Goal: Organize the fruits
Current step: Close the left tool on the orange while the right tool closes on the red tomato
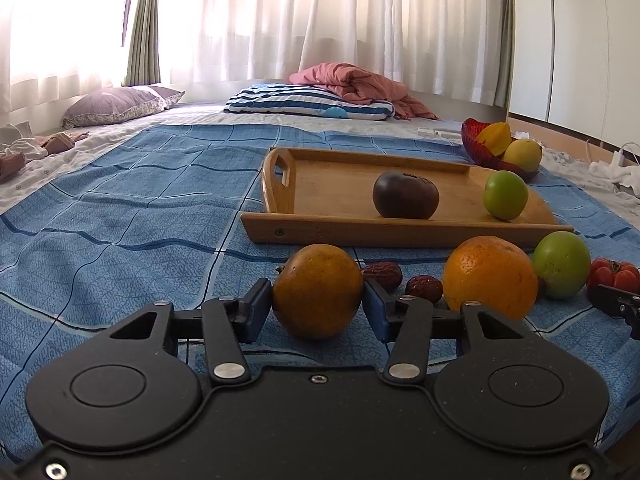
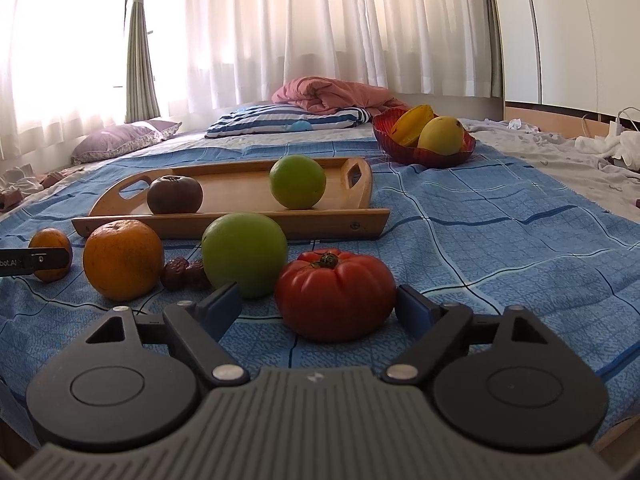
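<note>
Left gripper [image 1: 318, 294]: both blue pads touch the small orange [image 1: 318, 291], clamped on its sides; the fruit sits on the blue bedspread [image 1: 120, 208].
Dates [image 1: 424, 288]: two wrinkled red ones lie just right of that orange, one behind the other.
Big orange [image 1: 490, 276]: right of the dates, on the bedspread, in front of the tray's near edge.
Near green fruit [image 2: 244, 254]: just beside the big orange, behind the tomato.
Right gripper [image 2: 318, 308]: jaws stand wide around the tomato [image 2: 335, 294]; the right pad sits at its side, the left pad stands clear of it, so nothing is gripped.
Tray [image 2: 332, 218]: wooden, further back on the bedspread; it carries a dark fruit [image 2: 175, 194] towards its left end and a second green fruit [image 2: 297, 181] towards its right end.
Red bowl [image 2: 404, 152]: beyond the tray's right end, holding a mango [image 2: 444, 136] and another yellow fruit [image 2: 412, 122].
</note>
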Motion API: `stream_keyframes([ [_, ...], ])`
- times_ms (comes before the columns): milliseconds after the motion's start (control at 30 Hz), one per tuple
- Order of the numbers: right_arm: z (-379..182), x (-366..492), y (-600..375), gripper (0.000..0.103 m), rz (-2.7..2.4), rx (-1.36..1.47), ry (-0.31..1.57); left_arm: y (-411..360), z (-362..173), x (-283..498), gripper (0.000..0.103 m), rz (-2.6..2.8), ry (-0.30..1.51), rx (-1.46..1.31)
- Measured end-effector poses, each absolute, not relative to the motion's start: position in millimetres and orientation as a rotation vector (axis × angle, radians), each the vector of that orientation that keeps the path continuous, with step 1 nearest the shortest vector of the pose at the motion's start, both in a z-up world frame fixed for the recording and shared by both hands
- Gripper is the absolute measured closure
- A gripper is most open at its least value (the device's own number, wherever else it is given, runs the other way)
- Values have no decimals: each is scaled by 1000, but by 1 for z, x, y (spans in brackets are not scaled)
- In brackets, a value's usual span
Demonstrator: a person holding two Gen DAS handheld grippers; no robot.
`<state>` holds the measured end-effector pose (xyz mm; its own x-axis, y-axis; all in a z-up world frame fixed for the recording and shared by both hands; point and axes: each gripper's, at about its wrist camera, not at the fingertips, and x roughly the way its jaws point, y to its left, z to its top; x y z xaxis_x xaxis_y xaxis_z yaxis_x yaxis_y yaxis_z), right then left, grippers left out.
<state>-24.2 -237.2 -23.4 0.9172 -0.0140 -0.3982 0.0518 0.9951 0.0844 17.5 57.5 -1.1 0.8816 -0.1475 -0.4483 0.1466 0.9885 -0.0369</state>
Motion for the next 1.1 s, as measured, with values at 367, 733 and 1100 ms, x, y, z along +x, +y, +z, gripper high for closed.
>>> stream_keyframes([
  [367, -23, -21, -239, 32, -69, 71, 427, 57, 0, 17, 56, -152, 464, 6],
  [733, -23, -21, -237, 37, -66, 42, 432, 53, 4, 14, 57, -153, 445, 56],
  [1100, -14, -22, -244, 38, -58, 108, 423, 48, 24, 22, 57, -147, 416, 89],
])
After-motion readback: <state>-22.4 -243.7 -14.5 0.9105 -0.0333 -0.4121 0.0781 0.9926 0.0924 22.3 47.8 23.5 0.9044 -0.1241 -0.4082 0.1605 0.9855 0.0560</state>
